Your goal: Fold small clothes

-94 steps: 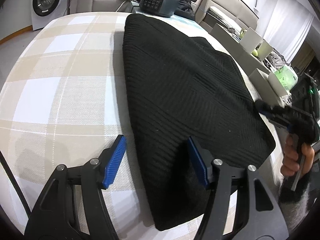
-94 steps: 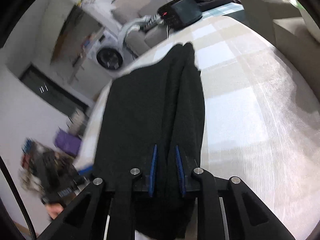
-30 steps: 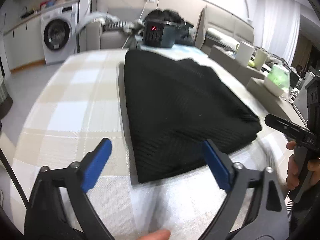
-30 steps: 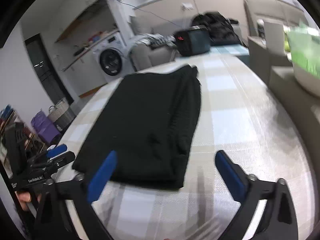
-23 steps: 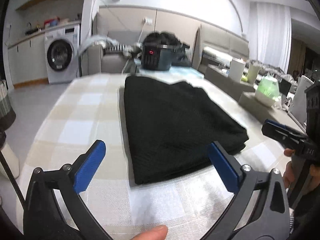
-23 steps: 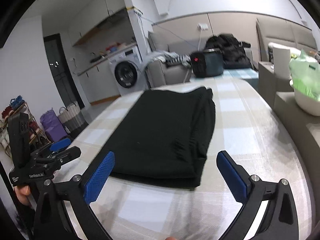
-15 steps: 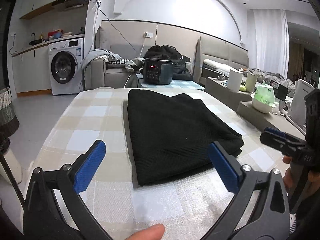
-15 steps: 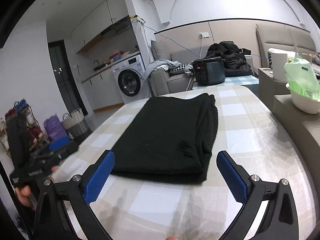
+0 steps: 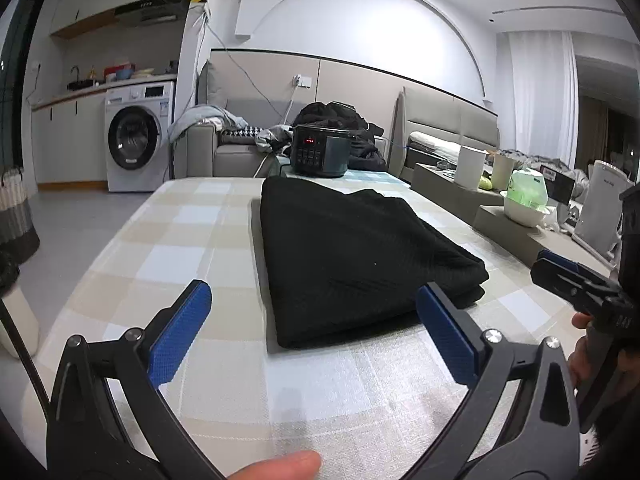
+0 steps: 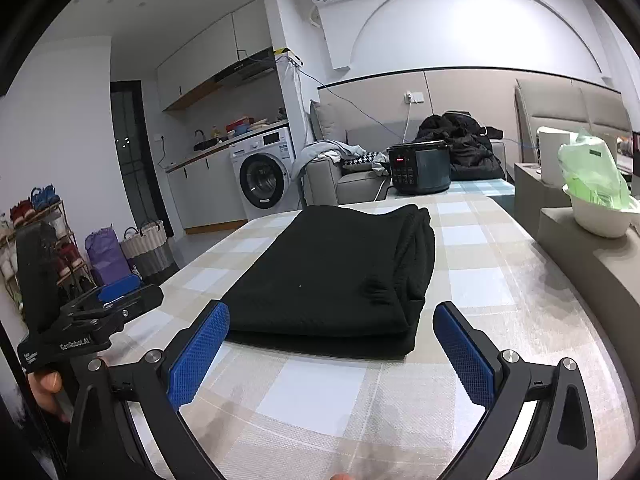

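Left wrist view: the black knit garment [image 9: 352, 256] lies folded into a long, flat, layered rectangle on the checked bench [image 9: 192, 240], its near short edge just beyond the left tongs [image 9: 314, 334]. Fine ribbed weave shows on top; along the garment's right edge the stacked layers end in a rounded, thick fold. The left tongs stand wide apart with nothing between the blue pads [image 9: 180, 334], clear of the garment. To the garment's right the right tongs [image 9: 560, 276] show as a dark tip with blue trim, held by a hand [image 9: 580, 344] off the bench edge. Beyond the garment's far end sits a dark cooker [image 9: 320, 156] with a red display.

Right wrist view: the same garment [image 10: 340, 276] lies on the bench [image 10: 480, 292] just ahead of the right tongs [image 10: 330, 350], two layers visible at its near edge, with a small pucker near the right fold. The right tongs are spread wide, empty, not touching the cloth. The left tongs [image 10: 116, 306] sit to the garment's left, beside the bench edge. A washing machine [image 10: 264, 172] stands beyond the garment's far left corner.
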Demonstrator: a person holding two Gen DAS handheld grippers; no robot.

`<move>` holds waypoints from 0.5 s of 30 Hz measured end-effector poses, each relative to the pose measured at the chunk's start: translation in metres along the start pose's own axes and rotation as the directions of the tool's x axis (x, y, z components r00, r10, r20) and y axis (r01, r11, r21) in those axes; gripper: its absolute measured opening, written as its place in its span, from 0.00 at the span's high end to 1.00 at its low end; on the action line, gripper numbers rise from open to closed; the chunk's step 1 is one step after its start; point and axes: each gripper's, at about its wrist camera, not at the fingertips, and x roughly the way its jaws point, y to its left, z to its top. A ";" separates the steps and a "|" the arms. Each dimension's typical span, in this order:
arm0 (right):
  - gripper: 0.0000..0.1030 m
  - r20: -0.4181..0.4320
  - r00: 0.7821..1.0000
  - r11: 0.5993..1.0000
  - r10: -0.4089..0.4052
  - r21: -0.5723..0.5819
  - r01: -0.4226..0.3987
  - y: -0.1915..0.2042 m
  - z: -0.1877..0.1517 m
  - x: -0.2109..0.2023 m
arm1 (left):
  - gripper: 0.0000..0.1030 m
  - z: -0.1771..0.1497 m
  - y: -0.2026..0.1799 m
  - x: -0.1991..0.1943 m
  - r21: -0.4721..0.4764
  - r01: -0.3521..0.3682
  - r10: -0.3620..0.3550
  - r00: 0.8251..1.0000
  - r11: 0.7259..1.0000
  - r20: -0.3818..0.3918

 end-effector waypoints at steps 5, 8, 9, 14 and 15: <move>0.00 0.028 0.999 0.998 -0.046 -0.043 0.047 0.008 -0.006 -0.001 | 0.01 -0.002 0.002 0.000 0.001 0.003 -0.003 1.000 1.000 0.011; 0.00 0.034 0.998 0.997 -0.061 -0.050 0.063 0.011 -0.008 0.000 | 0.01 -0.006 0.000 0.002 0.016 0.003 -0.003 1.000 1.000 0.007; 0.00 0.036 0.997 0.996 -0.066 -0.055 0.068 0.011 -0.007 0.001 | 0.01 -0.007 -0.001 0.004 0.021 0.006 -0.006 1.000 1.000 0.002; 0.00 0.016 0.997 0.996 -0.074 -0.048 0.074 0.007 -0.006 0.005 | 0.01 -0.009 0.003 0.008 0.003 0.022 -0.022 1.000 1.000 -0.014; 0.00 0.020 0.997 0.997 -0.071 -0.038 0.072 0.005 -0.006 0.004 | 0.01 -0.010 0.004 0.009 -0.003 0.023 -0.023 1.000 1.000 -0.017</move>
